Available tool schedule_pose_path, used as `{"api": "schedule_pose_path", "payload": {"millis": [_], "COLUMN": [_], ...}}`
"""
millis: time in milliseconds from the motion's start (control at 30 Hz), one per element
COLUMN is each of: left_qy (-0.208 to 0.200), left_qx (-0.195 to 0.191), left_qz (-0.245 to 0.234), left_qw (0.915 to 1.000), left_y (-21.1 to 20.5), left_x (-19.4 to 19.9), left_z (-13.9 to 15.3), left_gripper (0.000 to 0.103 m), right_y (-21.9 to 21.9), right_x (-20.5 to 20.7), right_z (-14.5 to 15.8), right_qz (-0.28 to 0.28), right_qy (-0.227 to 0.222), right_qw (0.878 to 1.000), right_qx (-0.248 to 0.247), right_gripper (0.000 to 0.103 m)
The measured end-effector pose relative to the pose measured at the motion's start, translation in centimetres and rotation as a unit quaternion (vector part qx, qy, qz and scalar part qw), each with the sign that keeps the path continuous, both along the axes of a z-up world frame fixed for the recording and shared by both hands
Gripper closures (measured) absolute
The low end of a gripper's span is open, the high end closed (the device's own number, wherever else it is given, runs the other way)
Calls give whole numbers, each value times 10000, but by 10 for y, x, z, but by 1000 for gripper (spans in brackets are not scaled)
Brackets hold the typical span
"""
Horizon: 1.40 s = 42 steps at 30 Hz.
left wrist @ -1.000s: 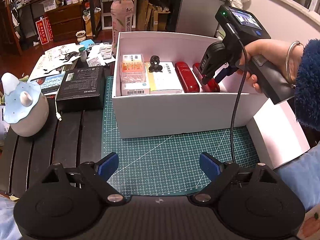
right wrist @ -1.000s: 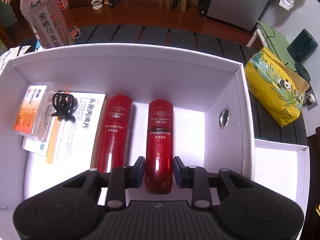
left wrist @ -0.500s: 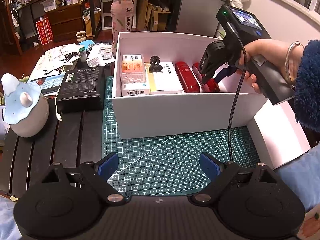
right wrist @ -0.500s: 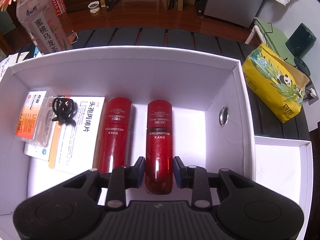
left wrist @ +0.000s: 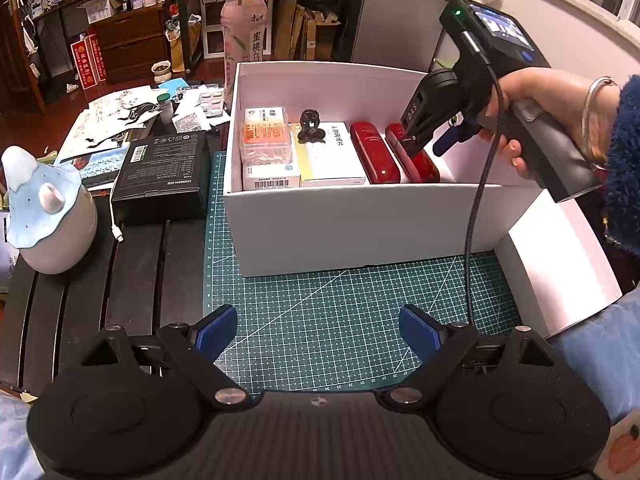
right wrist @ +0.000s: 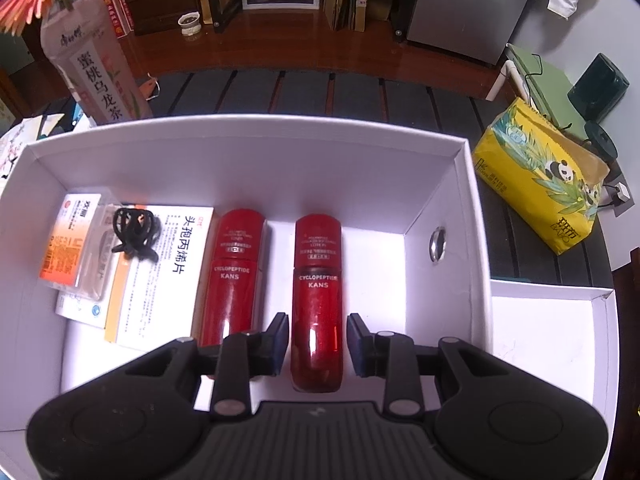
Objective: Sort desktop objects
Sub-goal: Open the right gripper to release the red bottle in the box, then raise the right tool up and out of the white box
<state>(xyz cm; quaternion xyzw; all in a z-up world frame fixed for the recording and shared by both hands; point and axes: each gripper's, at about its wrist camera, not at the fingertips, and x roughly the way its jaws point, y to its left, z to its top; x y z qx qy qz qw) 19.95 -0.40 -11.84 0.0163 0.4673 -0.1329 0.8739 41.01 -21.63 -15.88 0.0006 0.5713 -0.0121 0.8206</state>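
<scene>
A white box (left wrist: pixel 360 224) stands on the green cutting mat (left wrist: pixel 320 312). In it lie two red bottles side by side, with medicine boxes (right wrist: pixel 160 272) and a black hair clip (right wrist: pixel 134 232) to their left. My right gripper (right wrist: pixel 318 340) reaches down into the box and is shut on the base end of the right-hand red bottle (right wrist: pixel 318 300), which lies on the box floor beside the other red bottle (right wrist: pixel 232 280). In the left wrist view the right gripper (left wrist: pixel 426 148) is over that bottle (left wrist: pixel 420 166). My left gripper (left wrist: pixel 318 332) hangs open over the mat, holding nothing.
A black carton (left wrist: pixel 160 176), papers (left wrist: pixel 116 128) and a blue-and-white ceramic figure (left wrist: pixel 44 208) sit left of the box. A pink drink bottle with a flower (left wrist: pixel 244 28) stands behind it. The box lid (left wrist: pixel 560 264) lies at the right, and a yellow panda pack (right wrist: pixel 548 184) beyond.
</scene>
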Motion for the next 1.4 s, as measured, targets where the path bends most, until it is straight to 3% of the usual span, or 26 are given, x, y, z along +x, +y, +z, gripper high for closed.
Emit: {"api": "schedule_pose_path", "payload": {"millis": [633, 1400], "left_qy": [-60, -79], "left_qx": [0, 58], "left_qz": [218, 444], "left_qw": [9997, 9990], "left_y": [8, 13], "left_x": [0, -3], "left_z": [3, 3], "left_gripper": [15, 15], "right_y": [-1, 3], "right_x": [-44, -153], "right_z": [43, 109], "right_qz": [208, 668], "right_qy": [-449, -1324], "right_qw": [9987, 9887], "right_qx": [107, 234], "right_gripper": [73, 72]}}
